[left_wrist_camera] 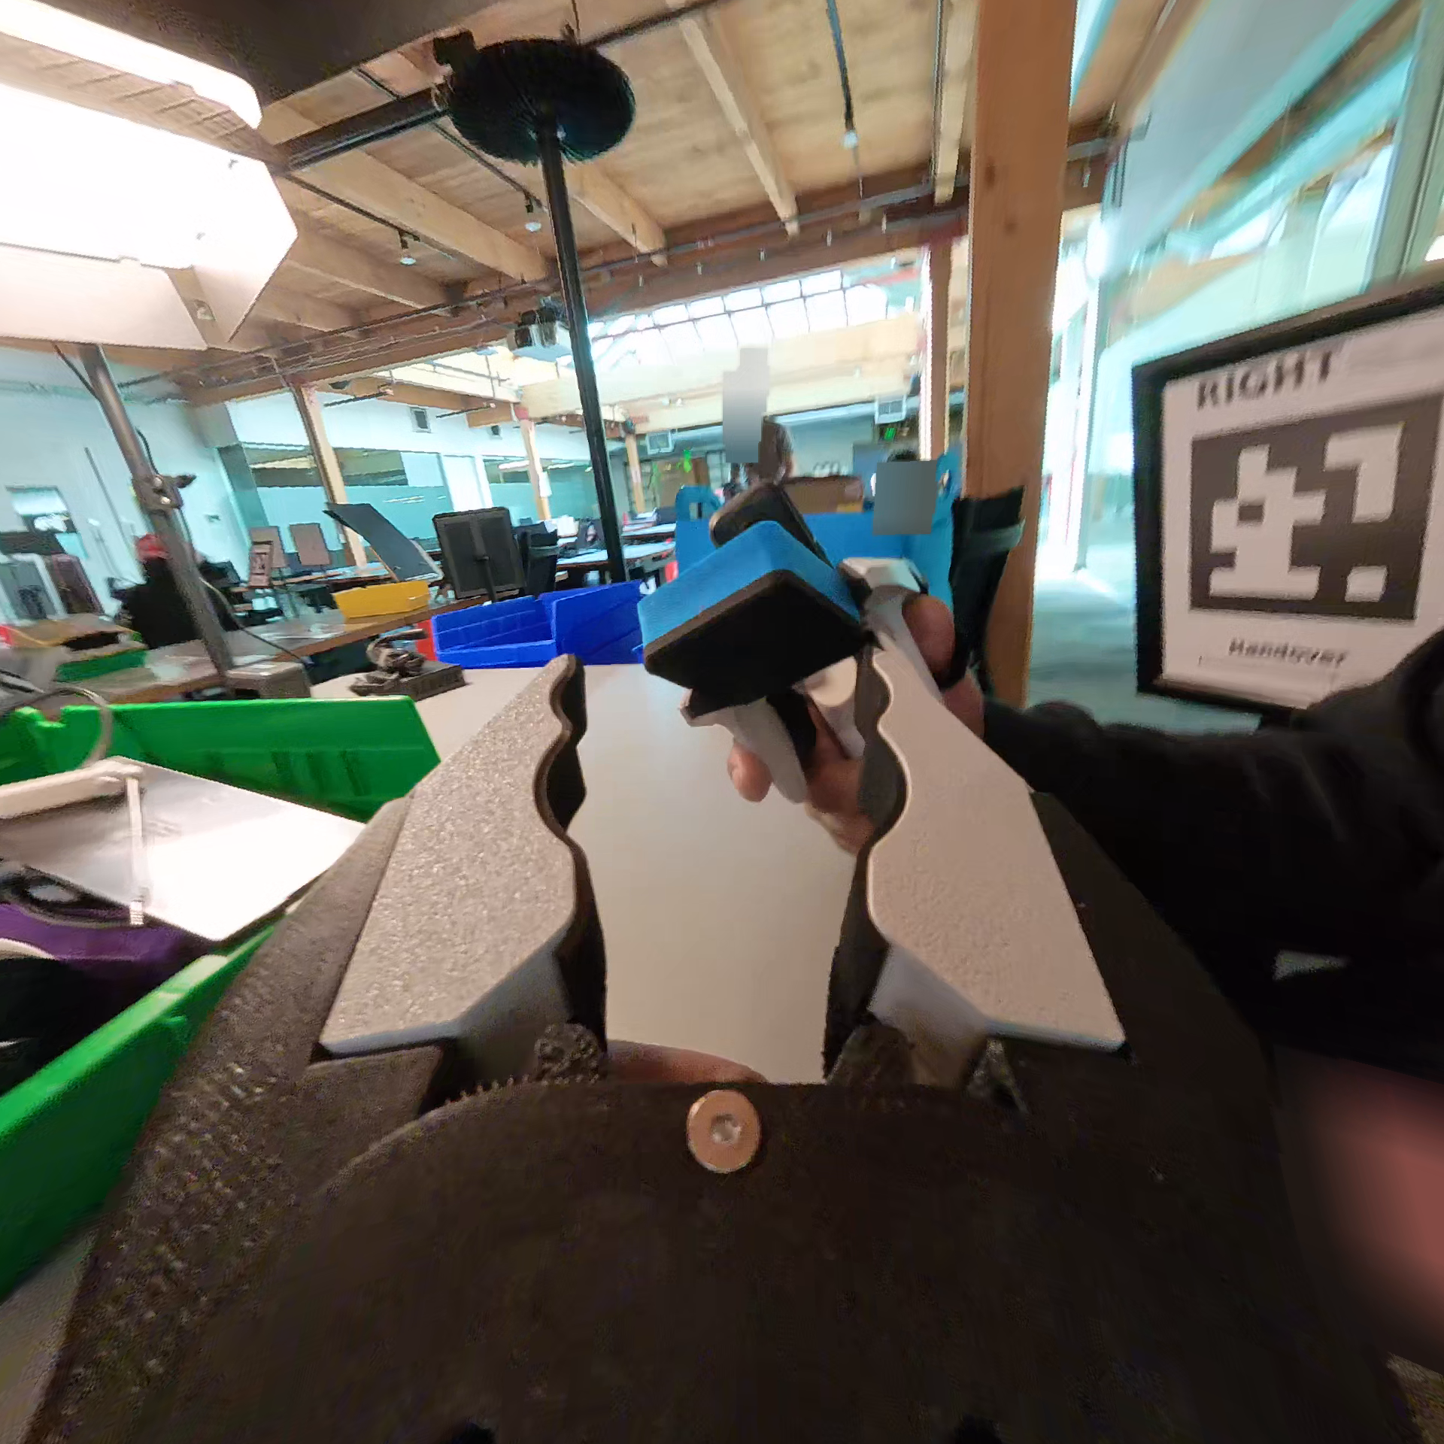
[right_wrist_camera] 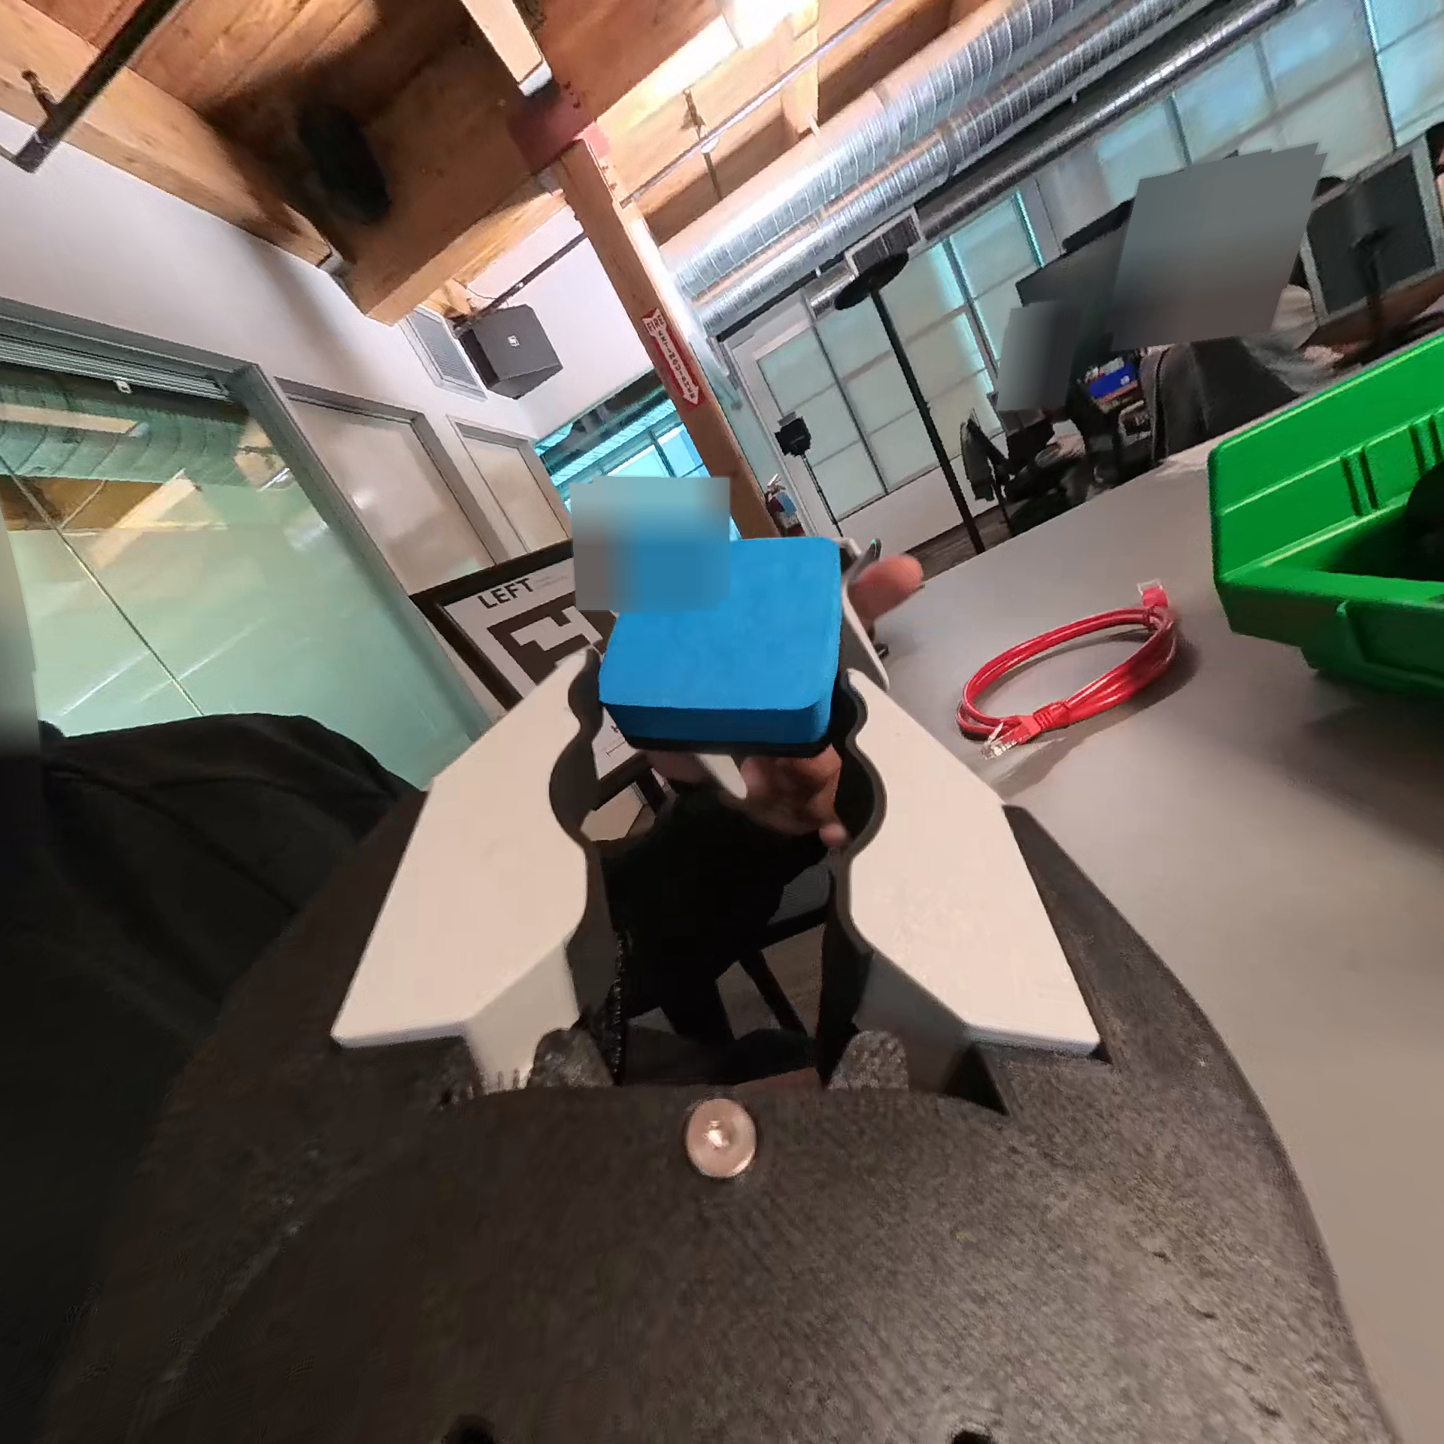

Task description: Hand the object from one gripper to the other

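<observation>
The blue-and-black block (right_wrist_camera: 723, 664) is being gripped across its sides at the tips of the right tongs (right_wrist_camera: 719, 680), raised above the table (right_wrist_camera: 1094, 820). The left tongs (left_wrist_camera: 719, 664) are being held spread and unclamped. The block is lying just beyond their tips, slightly rightward.

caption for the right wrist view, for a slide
Blue block at the right hand-held gripper's tips mid-handover, a hand behind it, red cable and green bin on the table.

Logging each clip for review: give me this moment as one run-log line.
phase: handover | blue block: at right gripper tips, apparently gripped | left gripper: open, close by | nearby: red cable, green bin
</observation>
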